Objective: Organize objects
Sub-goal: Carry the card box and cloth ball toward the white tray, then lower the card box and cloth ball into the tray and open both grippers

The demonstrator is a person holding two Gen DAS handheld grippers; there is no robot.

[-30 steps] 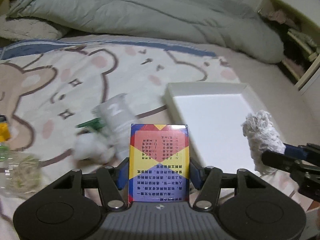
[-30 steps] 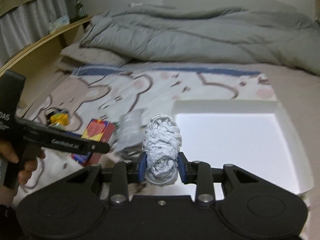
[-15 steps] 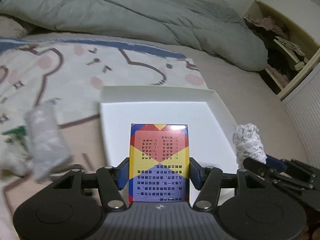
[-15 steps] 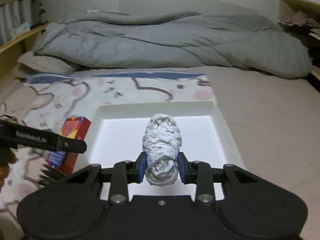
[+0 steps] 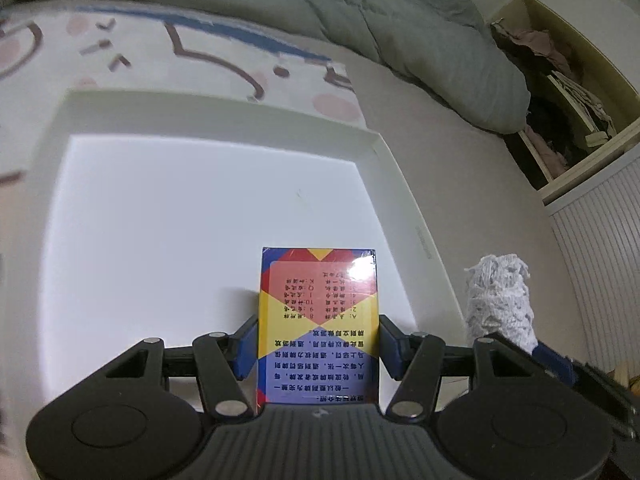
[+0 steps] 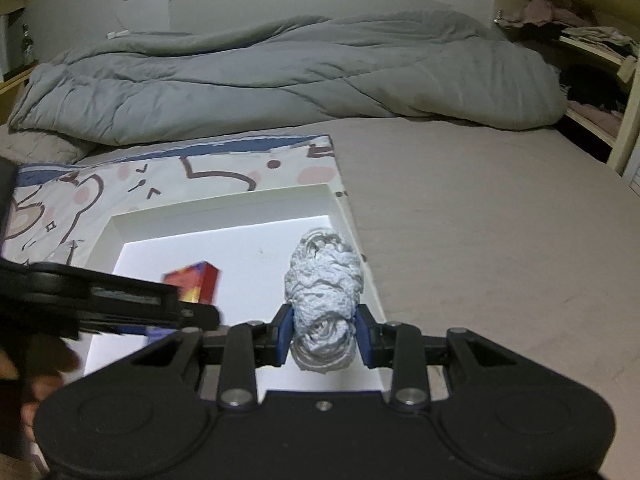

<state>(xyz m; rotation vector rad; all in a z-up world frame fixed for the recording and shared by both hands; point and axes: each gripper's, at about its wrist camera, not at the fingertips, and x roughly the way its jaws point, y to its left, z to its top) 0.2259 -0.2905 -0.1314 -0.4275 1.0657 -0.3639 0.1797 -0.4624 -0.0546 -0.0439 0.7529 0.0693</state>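
Left tool [image 5: 318, 354] grips a card box [image 5: 318, 320], right tool [image 6: 323, 336] a yarn ball [image 6: 323, 280], both over the bare white tray [image 5: 400, 184] ahead; nothing deposited yet.

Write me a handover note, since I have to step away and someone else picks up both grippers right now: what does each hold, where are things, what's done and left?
Left gripper: shut on the colorful card box, over the white tray.
Right gripper: shut on the white yarn ball, above the tray's right edge.
Done: both items picked up and brought to the tray.
Left: lower and release both inside; nothing lies in it yet.
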